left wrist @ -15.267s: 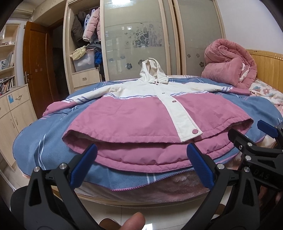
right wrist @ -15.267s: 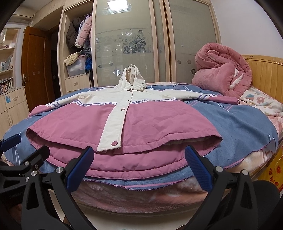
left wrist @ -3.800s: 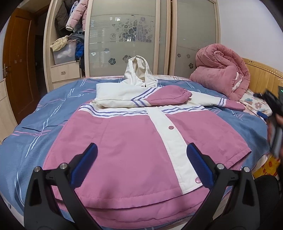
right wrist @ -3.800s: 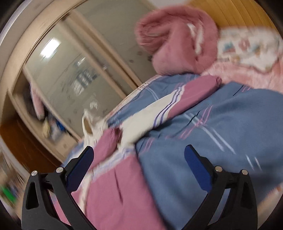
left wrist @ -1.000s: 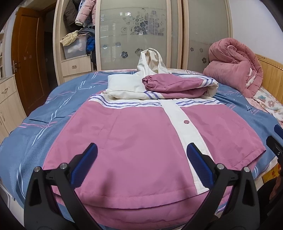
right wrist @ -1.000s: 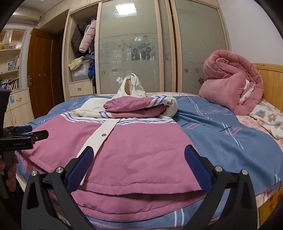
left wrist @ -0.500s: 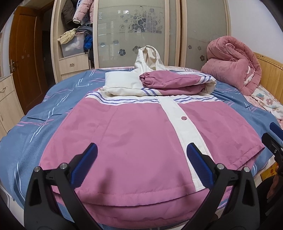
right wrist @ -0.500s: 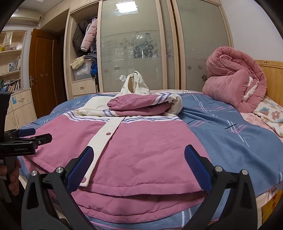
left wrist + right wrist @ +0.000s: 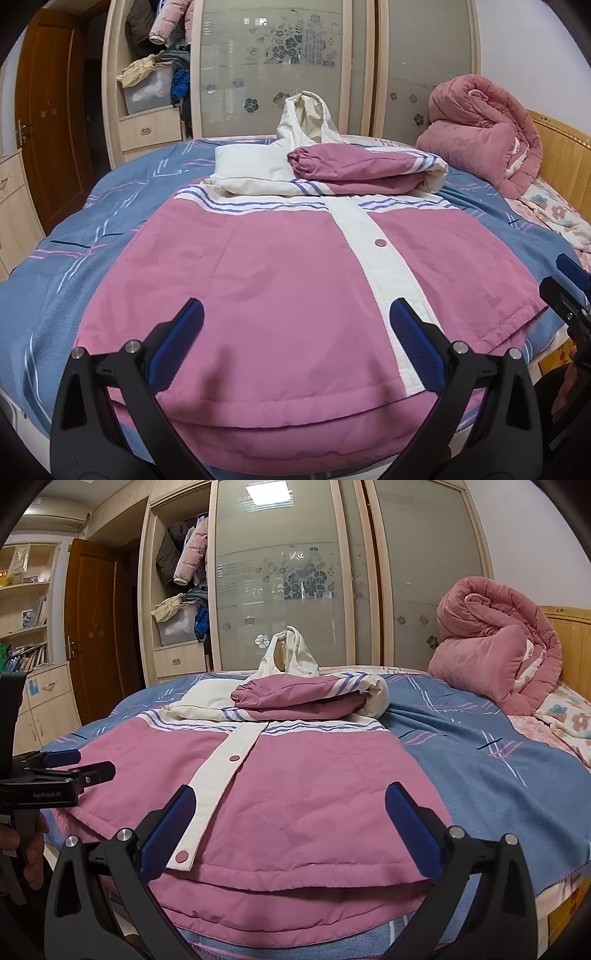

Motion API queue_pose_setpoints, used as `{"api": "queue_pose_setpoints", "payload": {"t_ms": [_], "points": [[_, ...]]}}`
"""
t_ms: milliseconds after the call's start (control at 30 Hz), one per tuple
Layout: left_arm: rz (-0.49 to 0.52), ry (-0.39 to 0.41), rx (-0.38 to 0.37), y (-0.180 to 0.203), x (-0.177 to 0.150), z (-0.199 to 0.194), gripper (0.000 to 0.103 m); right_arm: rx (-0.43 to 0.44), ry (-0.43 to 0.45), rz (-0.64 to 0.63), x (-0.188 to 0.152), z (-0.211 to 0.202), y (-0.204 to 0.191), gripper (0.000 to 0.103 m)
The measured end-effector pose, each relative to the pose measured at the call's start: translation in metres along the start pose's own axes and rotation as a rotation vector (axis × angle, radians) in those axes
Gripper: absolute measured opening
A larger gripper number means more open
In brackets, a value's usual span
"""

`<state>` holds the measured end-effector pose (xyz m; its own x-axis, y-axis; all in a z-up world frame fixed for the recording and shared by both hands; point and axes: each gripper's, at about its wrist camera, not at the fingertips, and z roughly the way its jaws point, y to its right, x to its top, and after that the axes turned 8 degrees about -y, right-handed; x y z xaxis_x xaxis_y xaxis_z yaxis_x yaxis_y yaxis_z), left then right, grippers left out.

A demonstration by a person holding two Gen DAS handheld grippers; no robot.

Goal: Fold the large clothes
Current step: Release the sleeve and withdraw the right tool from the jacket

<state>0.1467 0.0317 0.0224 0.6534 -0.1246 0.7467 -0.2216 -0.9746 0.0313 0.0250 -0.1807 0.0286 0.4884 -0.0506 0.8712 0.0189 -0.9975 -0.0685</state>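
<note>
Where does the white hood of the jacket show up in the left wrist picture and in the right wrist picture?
Left wrist view: the hood stands just right of center near the top, behind the folded sleeves.
Right wrist view: the hood sits near center, upper half, behind the same sleeves.
Shared landmark: the rolled pink quilt at the right of both.

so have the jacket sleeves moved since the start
Yes. Both sleeves, earlier spread sideways across the blue bedspread, now lie folded inward and stacked across the jacket chest, just below the hood.
</note>
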Motion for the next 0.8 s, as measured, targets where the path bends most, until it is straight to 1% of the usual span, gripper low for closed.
{"api": "queue_pose_setpoints", "payload": {"t_ms": [200,267,367,500,533,600,633,667,700,767,800], "points": [[0.02,-0.043,-0.067,0.004,0.001,0.005,0.101,0.013,0.008,0.005,0.0,-0.002,0.001,0.102],[0.011,-0.062,-0.126,0.003,0.004,0.006,0.101,0.02,0.013,0.009,0.0,-0.003,0.002,0.102],[-0.021,-0.075,-0.171,-0.005,0.007,0.005,0.101,0.027,0.013,0.024,0.0,-0.005,0.006,0.102],[-0.083,-0.107,-0.317,-0.019,0.015,0.005,0.101,0.049,0.0,0.061,0.0,-0.008,0.015,0.102],[-0.093,-0.128,-0.347,-0.022,0.02,0.007,0.101,0.056,0.001,0.069,0.0,-0.009,0.018,0.102],[-0.106,-0.157,-0.375,-0.027,0.028,0.011,0.101,0.072,0.012,0.086,0.001,-0.014,0.024,0.102],[-0.119,-0.174,-0.407,-0.03,0.033,0.014,0.101,0.08,0.017,0.094,0.001,-0.016,0.027,0.102],[-0.13,-0.198,-0.432,-0.033,0.039,0.018,0.101,0.084,0.017,0.099,0.001,-0.017,0.029,0.102],[-0.153,-0.243,-0.459,-0.037,0.049,0.026,0.101,0.091,0.016,0.106,0.001,-0.018,0.031,0.102],[-0.177,-0.285,-0.46,-0.041,0.065,0.033,0.101,0.106,0.017,0.118,0.001,-0.02,0.035,0.102],[-0.173,-0.286,-0.461,-0.041,0.075,0.035,0.101,0.115,0.022,0.122,0.001,-0.022,0.036,0.102]]}}
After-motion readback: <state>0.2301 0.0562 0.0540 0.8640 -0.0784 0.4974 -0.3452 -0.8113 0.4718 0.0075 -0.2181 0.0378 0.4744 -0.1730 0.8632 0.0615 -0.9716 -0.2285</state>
